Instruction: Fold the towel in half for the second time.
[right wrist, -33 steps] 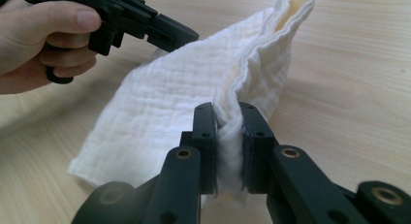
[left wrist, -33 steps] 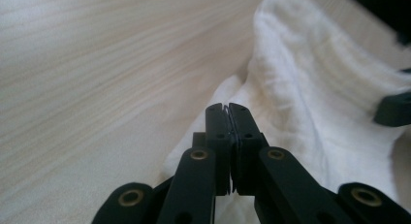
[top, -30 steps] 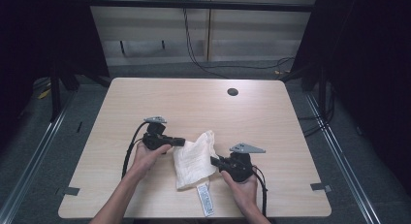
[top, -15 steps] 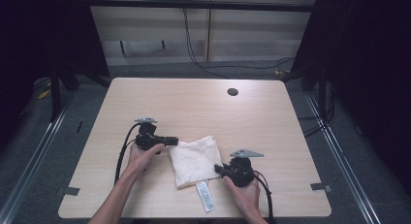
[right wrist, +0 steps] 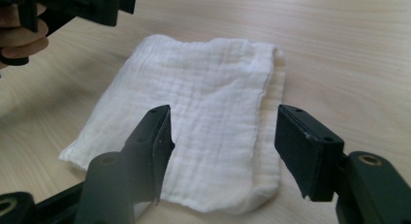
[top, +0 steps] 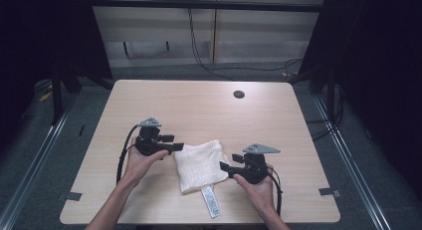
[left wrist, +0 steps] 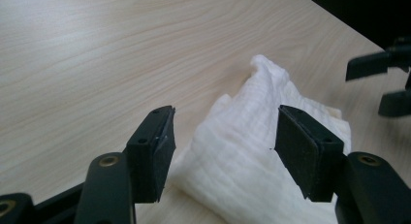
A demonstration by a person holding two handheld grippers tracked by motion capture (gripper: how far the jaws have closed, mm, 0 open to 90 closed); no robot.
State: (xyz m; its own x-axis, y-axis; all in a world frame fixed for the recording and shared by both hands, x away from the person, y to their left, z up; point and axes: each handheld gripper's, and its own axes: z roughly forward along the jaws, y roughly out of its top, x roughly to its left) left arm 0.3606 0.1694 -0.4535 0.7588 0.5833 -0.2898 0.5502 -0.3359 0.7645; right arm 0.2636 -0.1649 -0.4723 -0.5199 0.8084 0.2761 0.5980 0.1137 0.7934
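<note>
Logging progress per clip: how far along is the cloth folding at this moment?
Done: the white cloth lies folded in layers on the table, its label poking out at the near edge. In hand: nothing; the left gripper and right gripper have just been opening, jaws wide at opposite sides of the cloth, pads off it. Left: perhaps another fold or a tidy-up; I can't tell whether more is planned.

Between your right jaws: soft white cloth [right wrist: 194, 122], crinkled matt weave. Your pads [right wrist: 303, 146] are matt black rubber. Beyond them, table [right wrist: 339, 49]: smooth pale wood-grain.
</note>
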